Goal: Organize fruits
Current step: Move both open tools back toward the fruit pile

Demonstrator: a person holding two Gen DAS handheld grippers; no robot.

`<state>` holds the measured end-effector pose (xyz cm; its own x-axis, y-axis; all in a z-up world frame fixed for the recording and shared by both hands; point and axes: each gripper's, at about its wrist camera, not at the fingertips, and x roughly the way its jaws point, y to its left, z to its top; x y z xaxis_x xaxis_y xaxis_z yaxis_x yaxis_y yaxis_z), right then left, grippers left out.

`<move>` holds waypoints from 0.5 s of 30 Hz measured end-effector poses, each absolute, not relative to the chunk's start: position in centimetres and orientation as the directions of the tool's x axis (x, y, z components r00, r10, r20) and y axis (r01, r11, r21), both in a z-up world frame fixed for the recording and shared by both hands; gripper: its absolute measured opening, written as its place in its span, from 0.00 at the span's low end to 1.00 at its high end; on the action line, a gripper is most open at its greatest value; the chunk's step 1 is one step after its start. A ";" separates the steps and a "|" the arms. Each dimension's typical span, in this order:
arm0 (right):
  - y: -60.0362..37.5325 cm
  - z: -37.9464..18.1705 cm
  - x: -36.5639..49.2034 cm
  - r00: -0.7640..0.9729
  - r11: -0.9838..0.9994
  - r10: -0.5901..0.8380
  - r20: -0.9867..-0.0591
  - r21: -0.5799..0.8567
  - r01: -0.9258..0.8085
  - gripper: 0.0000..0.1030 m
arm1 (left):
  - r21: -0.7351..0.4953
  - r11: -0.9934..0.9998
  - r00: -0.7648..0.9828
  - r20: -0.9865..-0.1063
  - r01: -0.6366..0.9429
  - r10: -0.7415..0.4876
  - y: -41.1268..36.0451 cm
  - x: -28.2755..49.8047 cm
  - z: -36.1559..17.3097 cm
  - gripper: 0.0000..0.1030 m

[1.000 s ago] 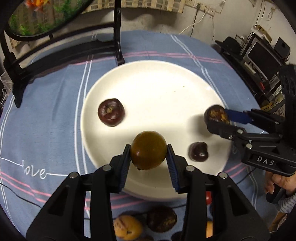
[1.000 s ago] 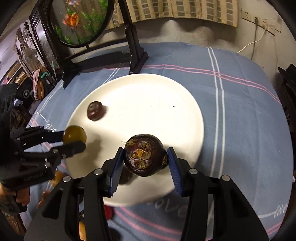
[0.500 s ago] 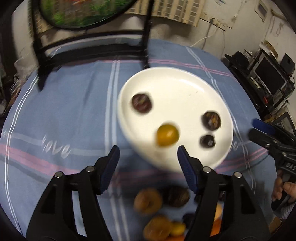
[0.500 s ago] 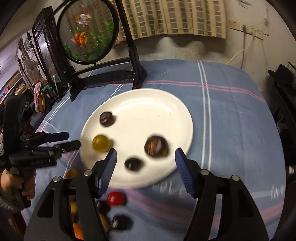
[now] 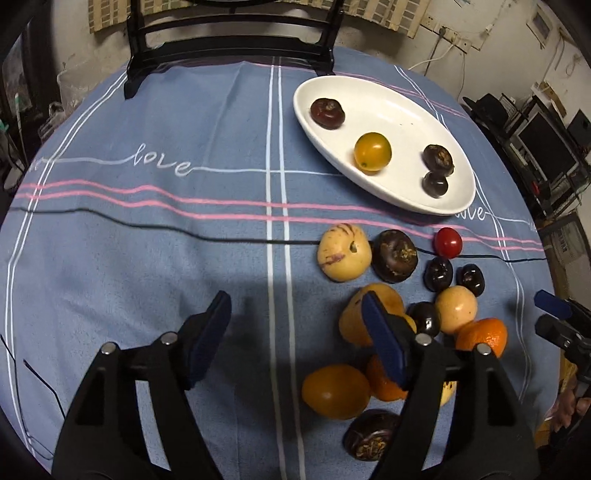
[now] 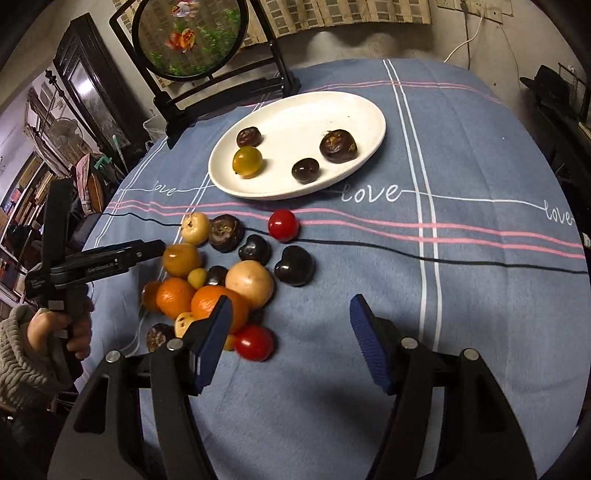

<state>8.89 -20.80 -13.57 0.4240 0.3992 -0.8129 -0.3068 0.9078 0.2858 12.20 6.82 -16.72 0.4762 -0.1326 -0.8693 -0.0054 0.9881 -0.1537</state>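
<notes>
A white oval plate (image 5: 388, 107) (image 6: 295, 114) holds a yellow tomato (image 5: 372, 152) (image 6: 247, 161) and three dark brown fruits, the biggest (image 6: 338, 146) on its right side. In front of the plate, a pile of loose fruit (image 5: 391, 295) (image 6: 221, 280) lies on the blue cloth: oranges, pale and dark fruits, red tomatoes (image 6: 283, 224). My left gripper (image 5: 295, 299) hangs over bare cloth left of the pile; its jaws are opening with nothing between them. My right gripper (image 6: 291, 301) stands open and empty over the cloth right of the pile.
A round painted screen on a black stand (image 6: 188, 35) rises at the table's far edge behind the plate. A thin black cable (image 6: 406, 251) runs across the cloth between plate and pile. A sleeved hand (image 6: 59, 328) holds the left gripper. Shelves with electronics (image 5: 535, 140) stand beyond the right edge.
Both grippers let go of their fruit: the yellow tomato and a dark fruit now lie on the plate. Both have opened and drawn back toward the near side, over the cloth by the pile.
</notes>
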 end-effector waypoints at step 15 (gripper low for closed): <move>-21.1 -13.8 7.8 0.411 0.921 0.359 -0.838 0.248 -0.300 0.65 | -0.081 0.994 0.450 -0.887 0.068 -0.103 5.0 16.9 -17.9 0.78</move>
<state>7.85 -21.08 -13.75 0.4108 0.3592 -0.8380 -0.2999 0.9212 0.2478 16.88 5.05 -17.93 0.4502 -0.1029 -0.8870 0.0680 0.9944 -0.0808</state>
